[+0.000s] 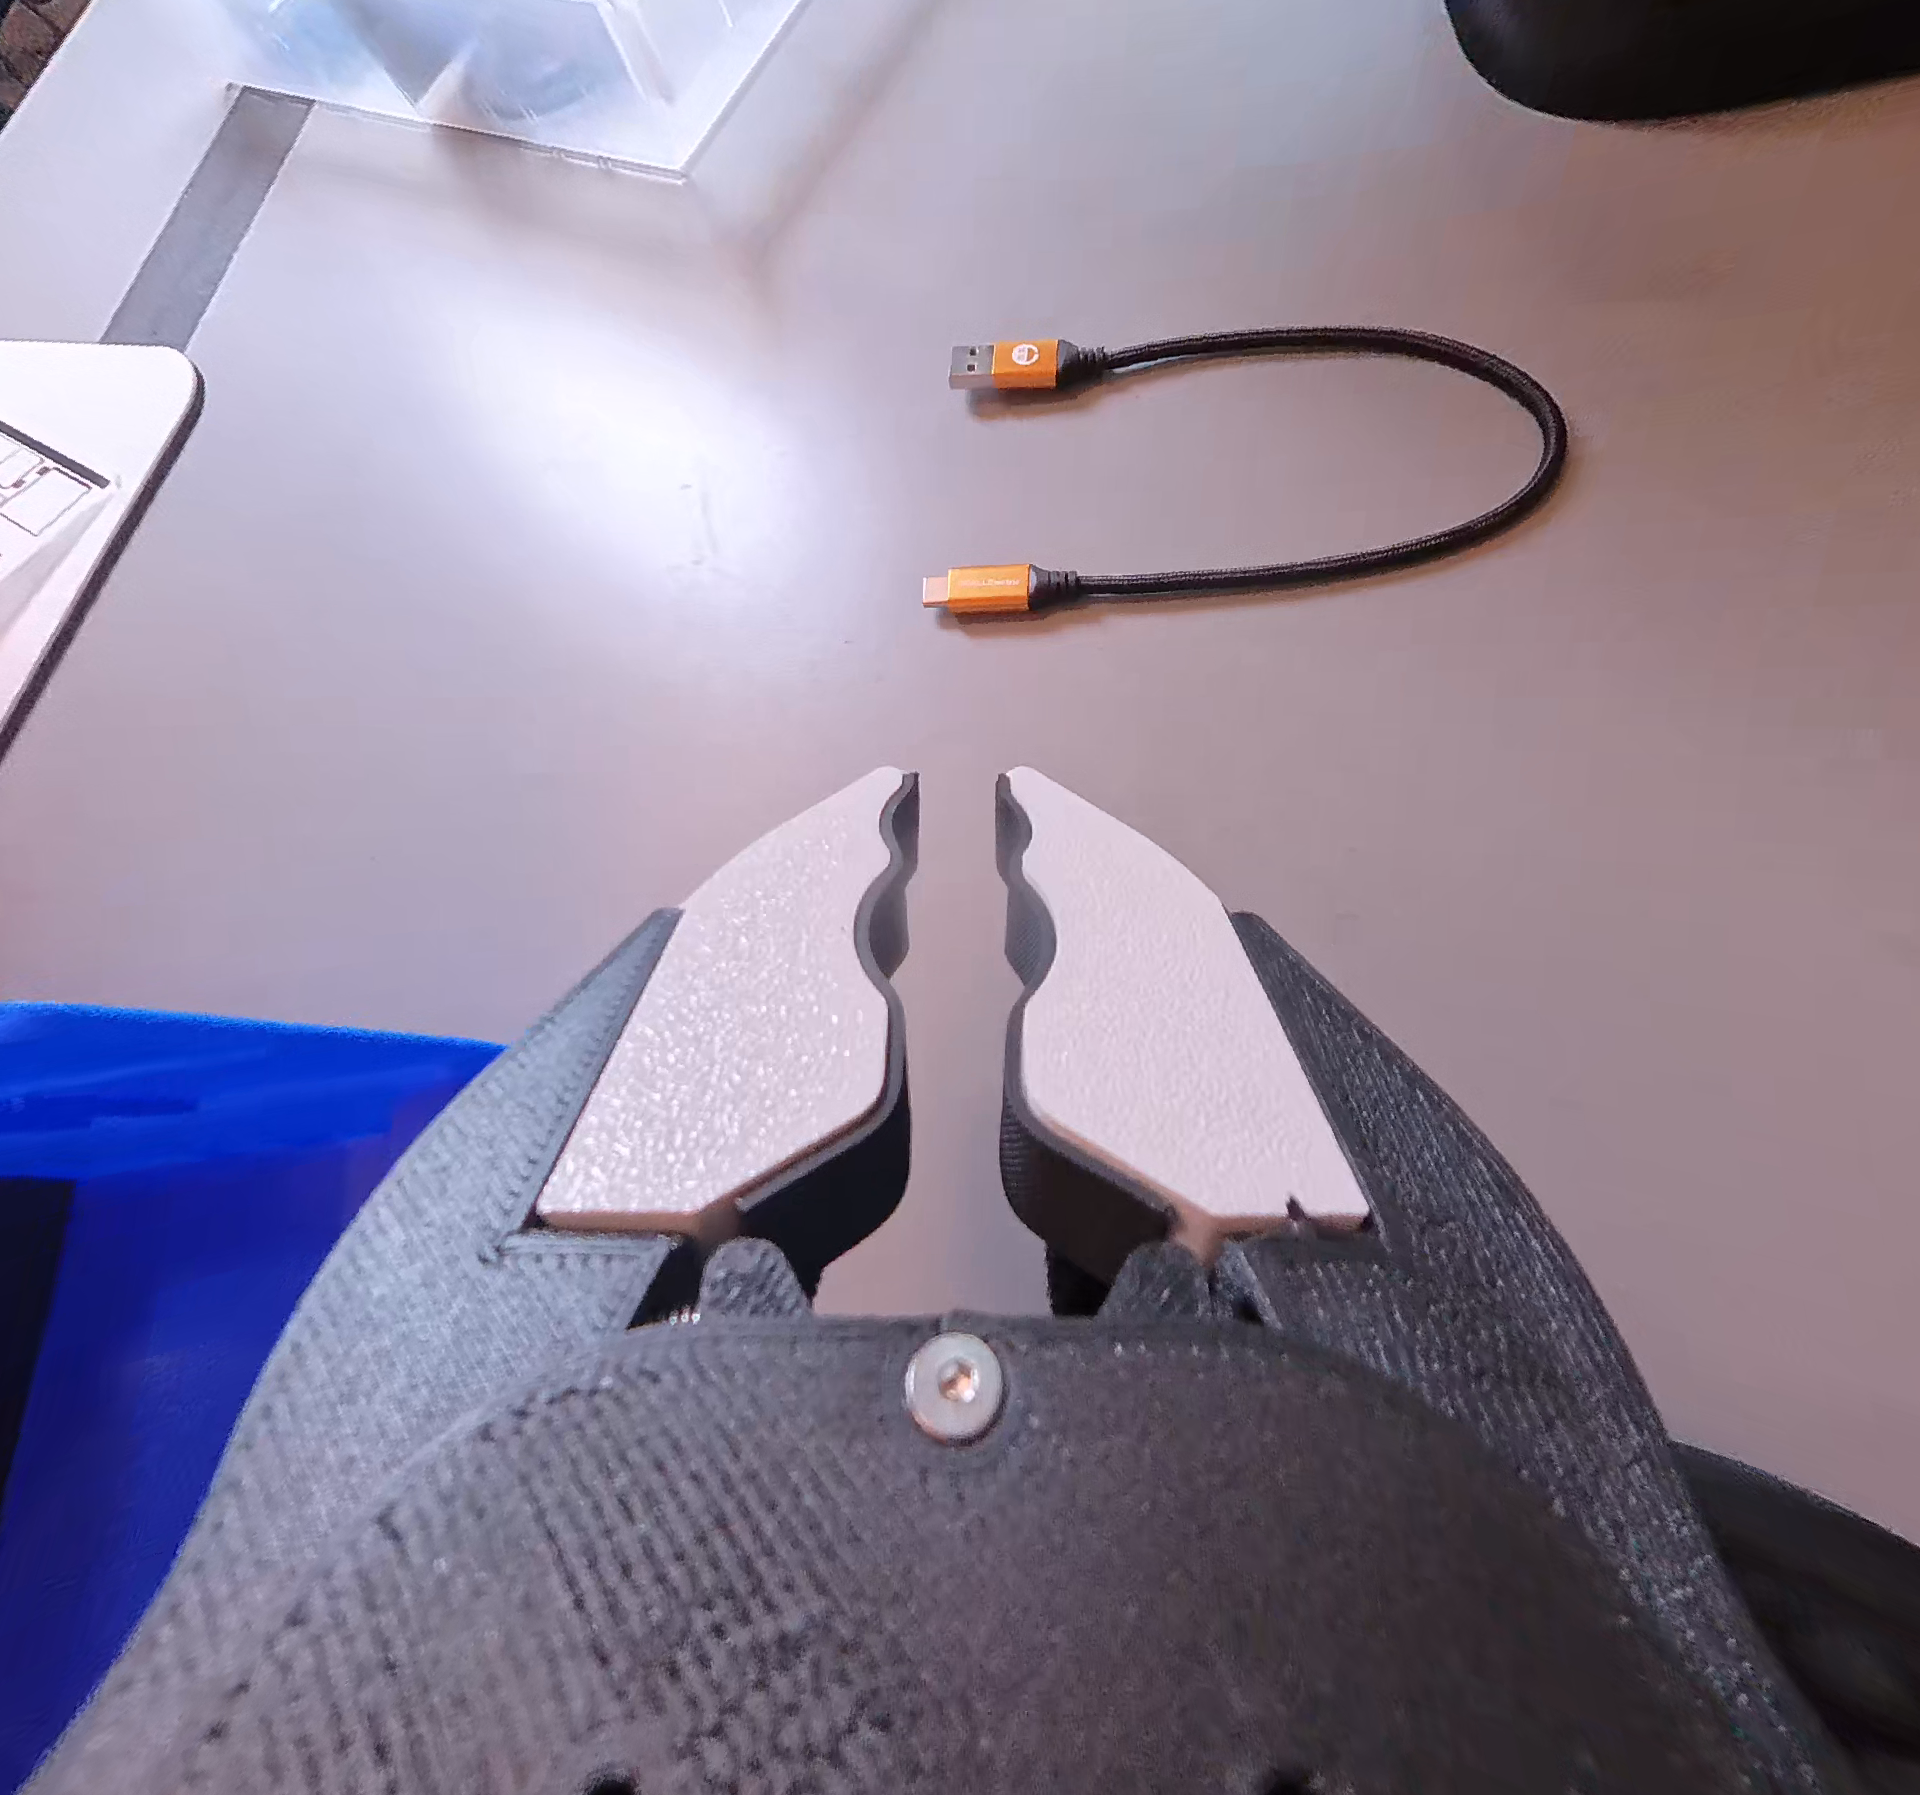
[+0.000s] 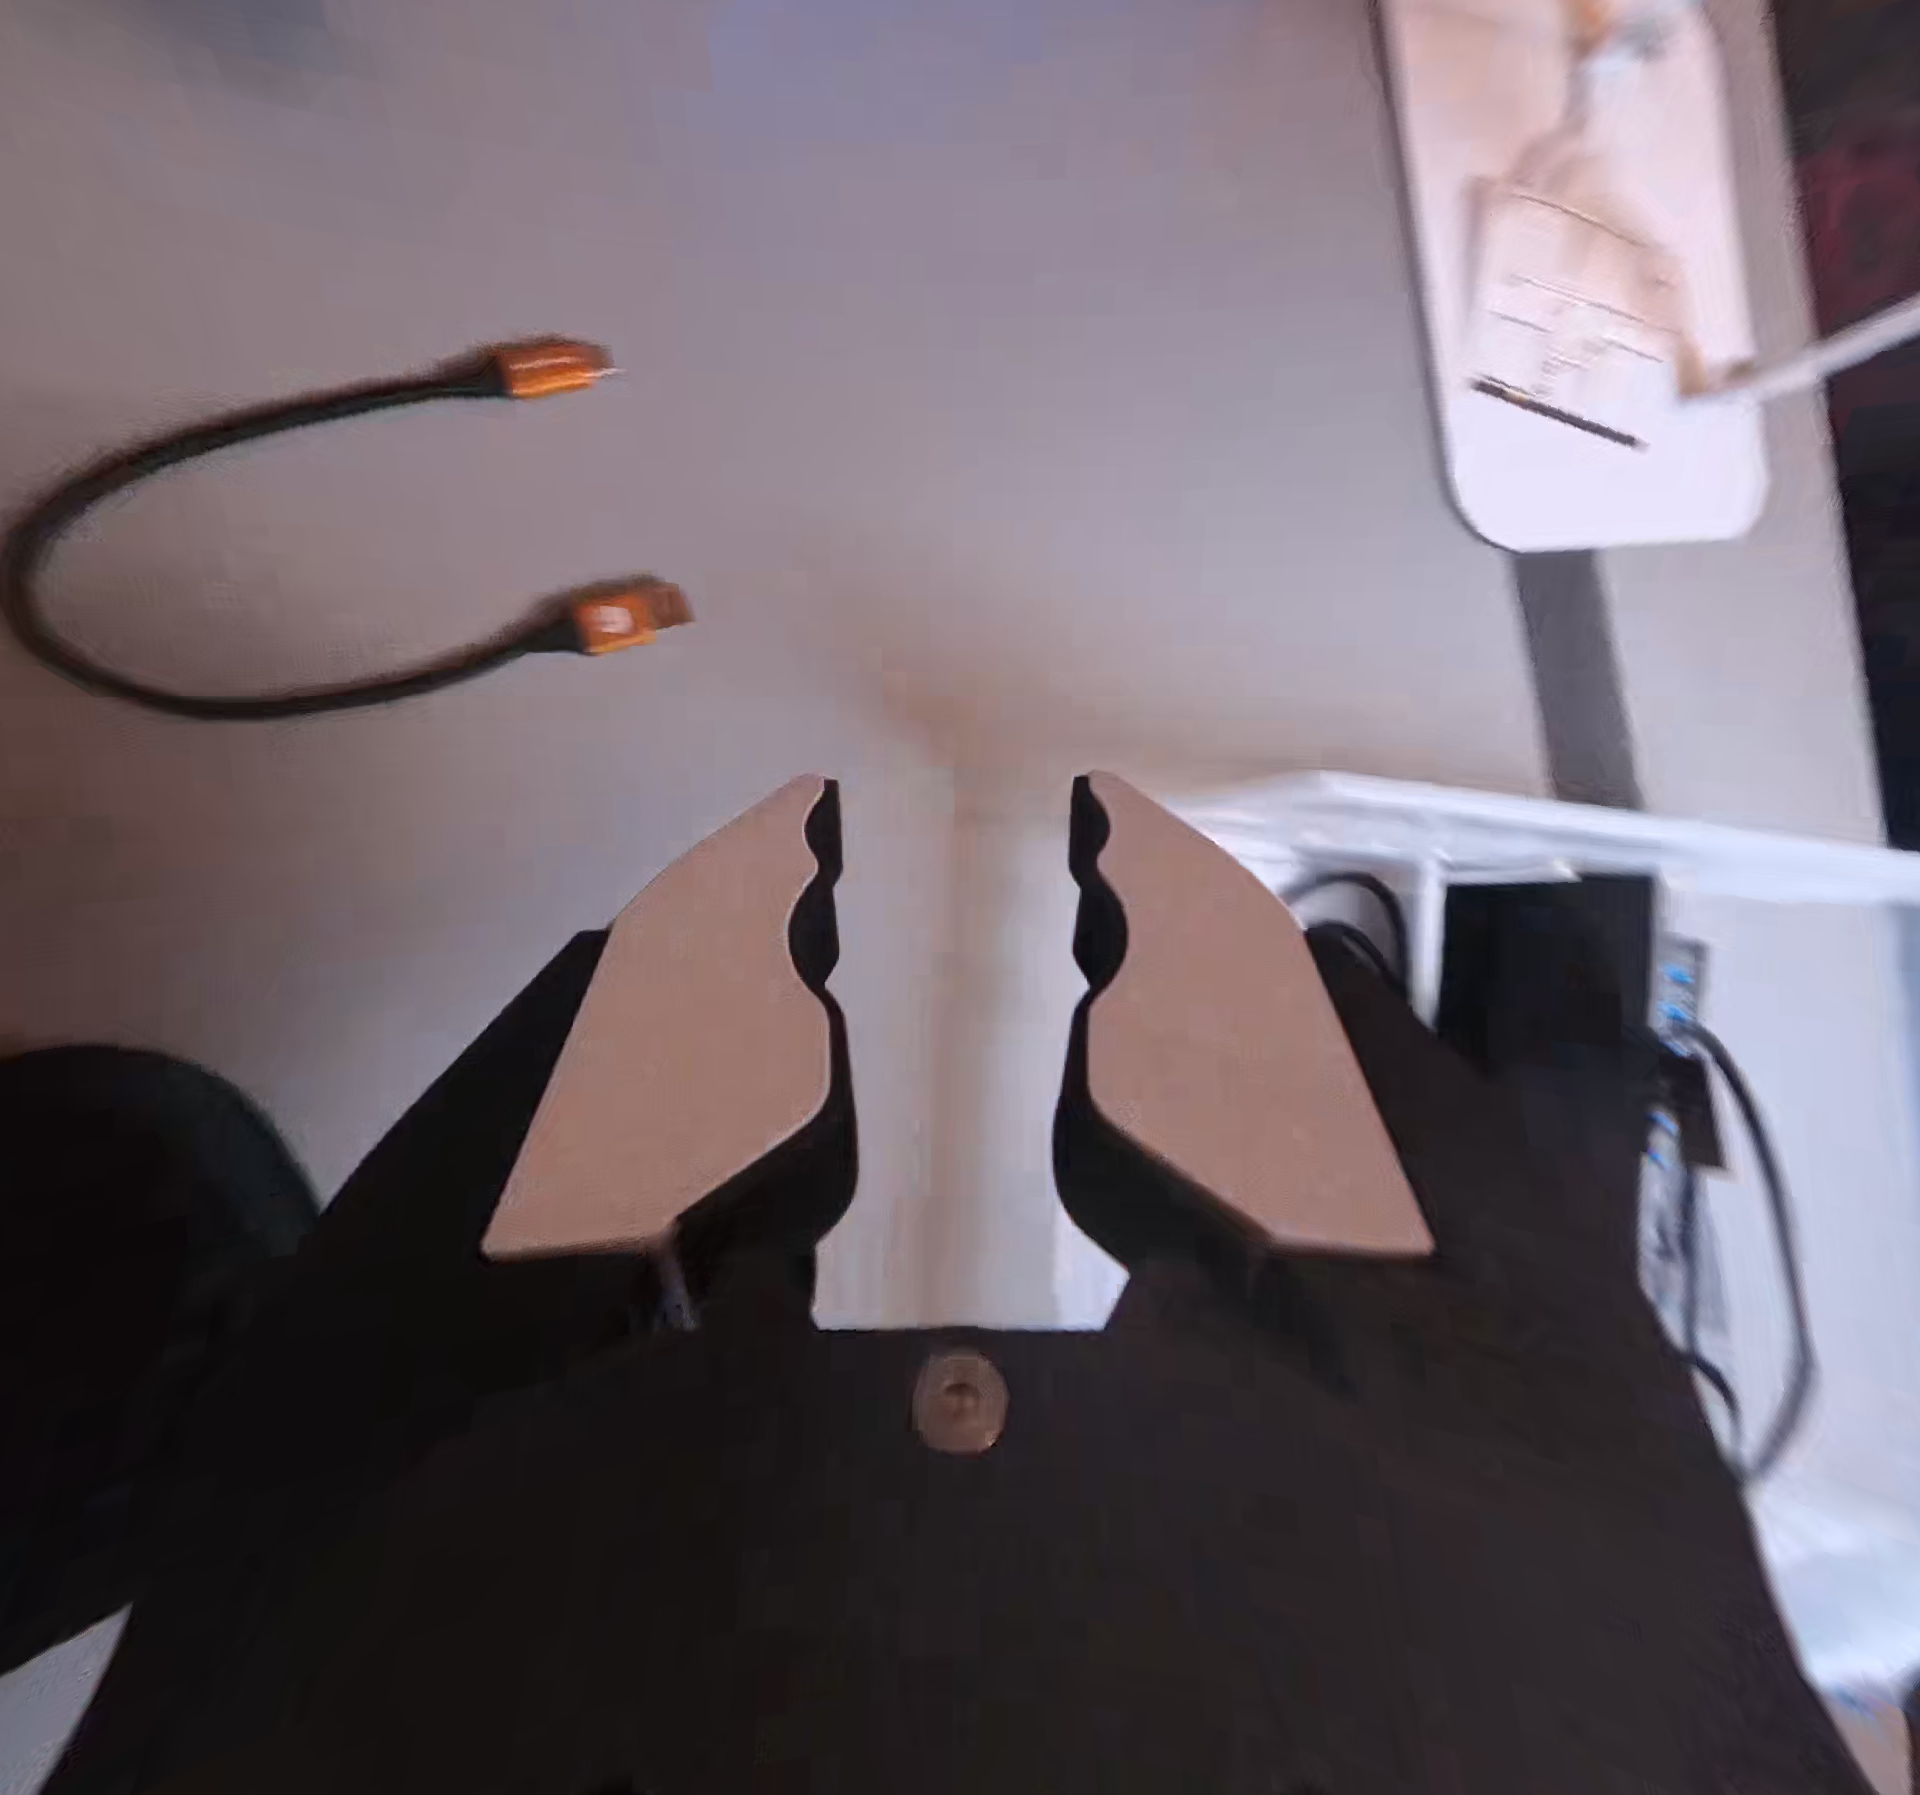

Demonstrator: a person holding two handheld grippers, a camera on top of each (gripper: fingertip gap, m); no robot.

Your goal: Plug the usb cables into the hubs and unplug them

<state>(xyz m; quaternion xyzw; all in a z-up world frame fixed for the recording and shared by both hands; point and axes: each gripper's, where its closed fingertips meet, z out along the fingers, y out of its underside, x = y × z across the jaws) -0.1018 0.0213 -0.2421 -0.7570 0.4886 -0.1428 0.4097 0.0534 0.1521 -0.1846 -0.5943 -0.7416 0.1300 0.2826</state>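
Cable (image 1: 1455, 540): short black braided cord bent in a U on the grey table (image 1: 520, 550), both orange plugs pointing left, the larger plug (image 1: 1008, 369) farther off, the slim one (image 1: 982, 587) nearer.
Left gripper (image 1: 957, 789): fingers narrowly parted, empty, short of the slim plug.
Right gripper (image 2: 956, 795): fingers moderately apart, empty (view blurred).
Room: bare table around the cable; clear box (image 1: 468, 10) far left, black hub (image 2: 1538, 956) in a white tray at right.

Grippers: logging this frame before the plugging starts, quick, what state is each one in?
Left gripper: open with a narrow gap, empty, short of the USB cable.
Right gripper: open wider, empty, above the table.
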